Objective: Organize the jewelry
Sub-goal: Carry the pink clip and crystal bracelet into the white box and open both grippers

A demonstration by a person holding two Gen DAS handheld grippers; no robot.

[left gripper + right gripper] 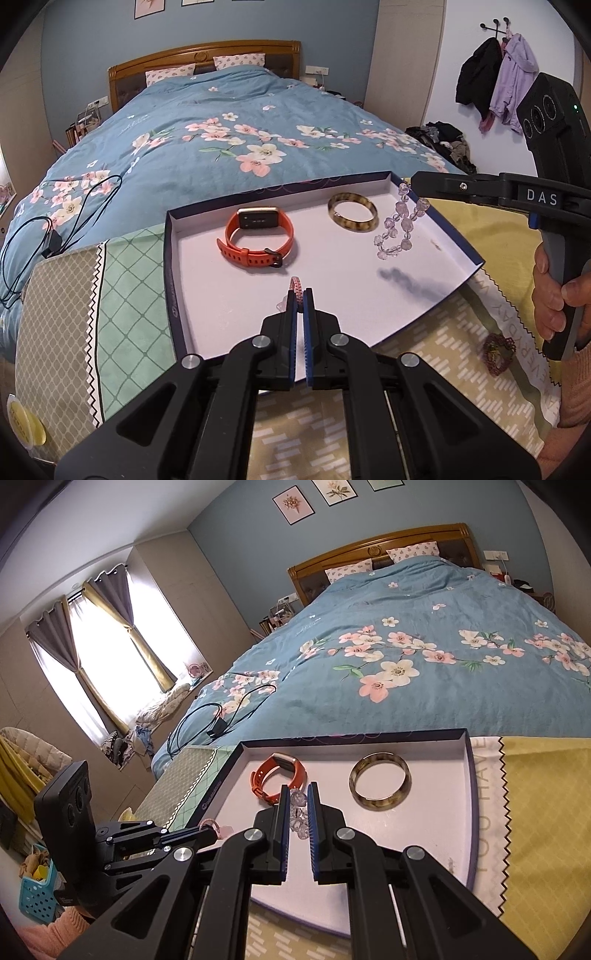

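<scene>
A shallow white tray [192, 280] with a dark rim lies on a cloth at the bed's foot. In it are an orange watch [256, 240] and a tortoiseshell bangle [352, 217]. My left gripper [300, 295] is shut on a pink braided bracelet [295, 286] low over the tray's near part. My right gripper [413, 184] is shut on a clear bead bracelet [399, 225], which hangs above the tray's right side. In the right wrist view the beads [298, 814] sit between the fingers of my right gripper [298, 797], with the watch [277, 777] and bangle [380, 783] beyond.
A dark red beaded piece [496, 352] lies on the yellow patterned cloth [443, 354] right of the tray. A black cable [55, 221] lies on the blue floral bedcover [240, 122] to the left. Clothes hang on the right wall.
</scene>
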